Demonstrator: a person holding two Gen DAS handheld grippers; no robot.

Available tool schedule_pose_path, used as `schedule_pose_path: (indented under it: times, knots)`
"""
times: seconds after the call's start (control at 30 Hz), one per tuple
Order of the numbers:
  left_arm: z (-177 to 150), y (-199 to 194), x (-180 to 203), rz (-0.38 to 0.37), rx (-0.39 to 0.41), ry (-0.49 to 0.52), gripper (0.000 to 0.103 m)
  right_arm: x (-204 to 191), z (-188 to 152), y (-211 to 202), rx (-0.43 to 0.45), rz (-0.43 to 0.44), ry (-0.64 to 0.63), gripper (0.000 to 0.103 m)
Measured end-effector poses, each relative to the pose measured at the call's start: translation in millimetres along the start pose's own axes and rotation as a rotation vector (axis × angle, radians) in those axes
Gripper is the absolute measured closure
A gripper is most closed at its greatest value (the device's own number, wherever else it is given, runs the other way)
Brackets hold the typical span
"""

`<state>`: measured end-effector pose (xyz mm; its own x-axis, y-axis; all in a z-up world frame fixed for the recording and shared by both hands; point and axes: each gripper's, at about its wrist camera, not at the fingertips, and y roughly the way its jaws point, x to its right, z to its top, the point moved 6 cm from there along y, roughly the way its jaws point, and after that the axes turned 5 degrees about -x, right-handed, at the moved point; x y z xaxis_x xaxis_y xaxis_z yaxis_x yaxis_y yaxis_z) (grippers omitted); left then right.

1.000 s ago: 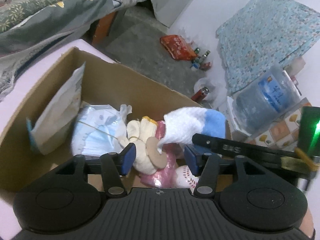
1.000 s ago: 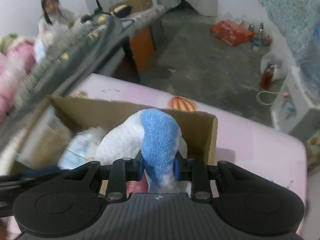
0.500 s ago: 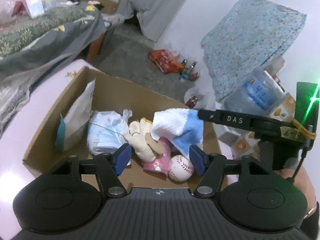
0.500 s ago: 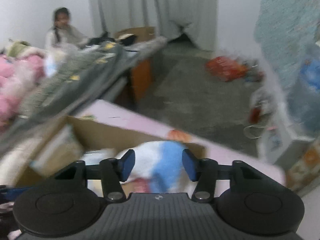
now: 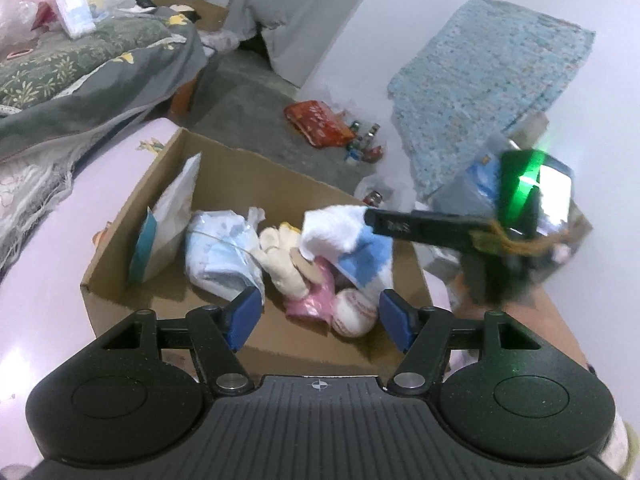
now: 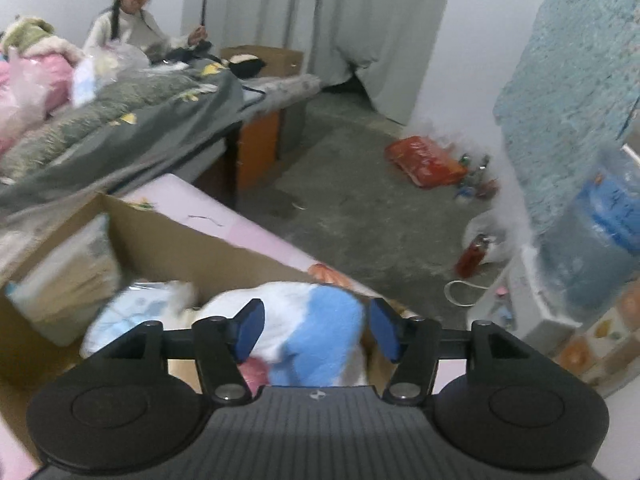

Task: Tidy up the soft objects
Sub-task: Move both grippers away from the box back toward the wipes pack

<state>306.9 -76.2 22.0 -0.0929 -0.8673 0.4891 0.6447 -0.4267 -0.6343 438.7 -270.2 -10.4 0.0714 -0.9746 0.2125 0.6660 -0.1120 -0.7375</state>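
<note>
Fleecy white and blue, the soft cloth [image 5: 348, 240] lies in the right part of the cardboard box [image 5: 132, 280], heaped over the other contents and leaning toward the right wall; it looks light and limp, likely to sag and fold whichever way it is lifted, so a pinch on a thick bunched fold near its middle should serve better than a nip at a thin edge. The right hand-held gripper [image 6: 316, 330] stands with its jaws wide apart on either side of the cloth [image 6: 304, 332], gripping nothing; the left hand-held gripper [image 5: 320, 318] hangs over the near wall of the box, jaws equally wide and empty. Around the cloth the box is crowded: a cream plush toy [image 5: 280, 260] and a pink soft thing [image 5: 316, 300] sit partly under it, a white ball [image 5: 354, 312] rests at its near side, a clear packet of pale blue masks [image 5: 220, 256] lies to the left, and a flat white pouch [image 5: 168, 220] leans on the left wall; any of these could snag or lift along with it. The box sits on a pale pink surface [image 5: 48, 248]; beyond are a bed with a grey quilt [image 6: 120, 128], a woman sitting [image 6: 128, 20], and a water jug [image 6: 604, 240] on the right.
</note>
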Motion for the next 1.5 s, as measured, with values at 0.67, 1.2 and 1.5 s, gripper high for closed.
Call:
schedule_pose_path:
  times: [0.67,1.2,1.5]
  knots:
    - [18.0,-59.7,-16.2,0.051,0.181,-0.019,0.032,-79.7,-7.7,-20.5,-0.133,0.654,-0.042,0.075]
    - [12.6,-46.7,-17.1,0.028,0.146,-0.014,0.032,-176.3,-44.1,63.4,-0.638,0.795,-0.203,0.070]
    - [9.7,-60.2,-14.1,0.021,0.159,-0.027,0.032,-127.2,-23.2,16.9,-0.517,0.889,-0.026,0.018]
